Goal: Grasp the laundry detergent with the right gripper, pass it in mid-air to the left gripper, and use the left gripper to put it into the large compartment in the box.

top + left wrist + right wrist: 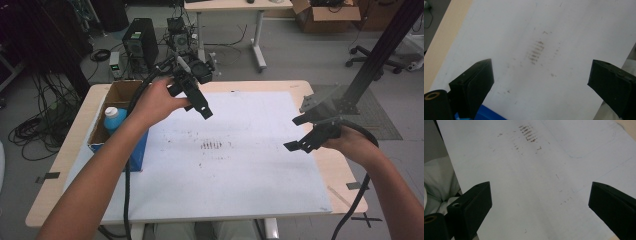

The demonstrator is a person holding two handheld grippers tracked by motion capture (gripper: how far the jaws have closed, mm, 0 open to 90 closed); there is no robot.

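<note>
- Left claw (199, 102) is hovering wide open, gripping nothing, just beside the cardboard box (116, 95) holding the blue bottle (114, 120) at the desk's left edge.
- Right claw (305, 134) is gaping empty near the right edge.

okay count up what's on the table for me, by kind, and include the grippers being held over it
Grippers: 2, left gripper and right gripper, both open and empty
White sheets: 1, white sheet with brown marks
Cardboard boxes: 1, cardboard box
Bottles: 1, blue-capped bottle inside the box
Total: 5
</note>
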